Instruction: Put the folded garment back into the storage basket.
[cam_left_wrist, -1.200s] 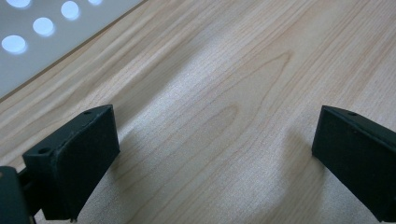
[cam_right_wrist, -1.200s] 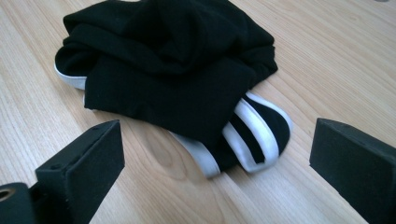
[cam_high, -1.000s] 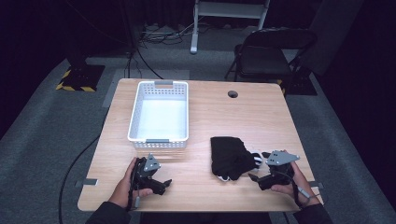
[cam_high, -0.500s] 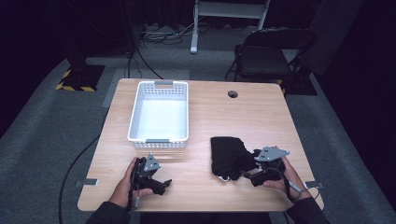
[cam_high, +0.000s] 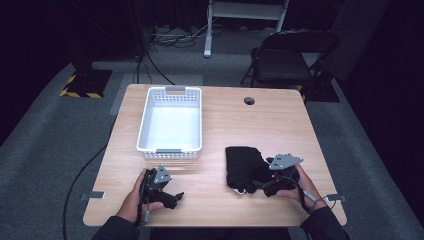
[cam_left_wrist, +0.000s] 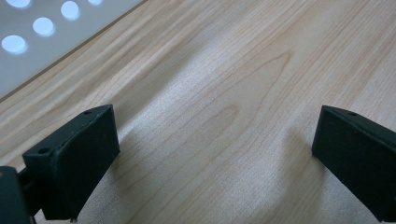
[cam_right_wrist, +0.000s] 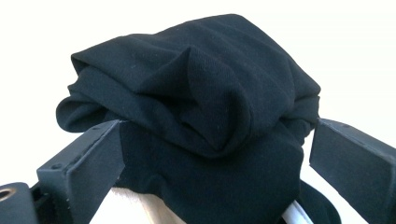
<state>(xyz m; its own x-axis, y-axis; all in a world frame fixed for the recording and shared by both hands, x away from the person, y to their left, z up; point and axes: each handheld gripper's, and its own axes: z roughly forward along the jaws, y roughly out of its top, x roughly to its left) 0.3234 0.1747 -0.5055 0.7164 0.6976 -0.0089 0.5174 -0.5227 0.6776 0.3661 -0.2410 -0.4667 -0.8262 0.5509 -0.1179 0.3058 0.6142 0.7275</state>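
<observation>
A folded black cloth lies on the wooden table at the front right. My right gripper is at the cloth's near right edge, open, its jaws set either side of the bundled black cloth without pressing it. A bit of white shows under the cloth at its near edge. My left gripper rests low over bare wood at the front left, open, with nothing between its jaws. A white perforated basket stands empty just beyond it.
A round cable hole sits near the table's far edge. Behind the table stand a black folding chair and a stand with cables on the floor. The basket's wall shows at the upper left of the left gripper view.
My right gripper has moved left and closer to the black cloth, so its jaws now flank the cloth's edge. The left gripper has stayed put.
</observation>
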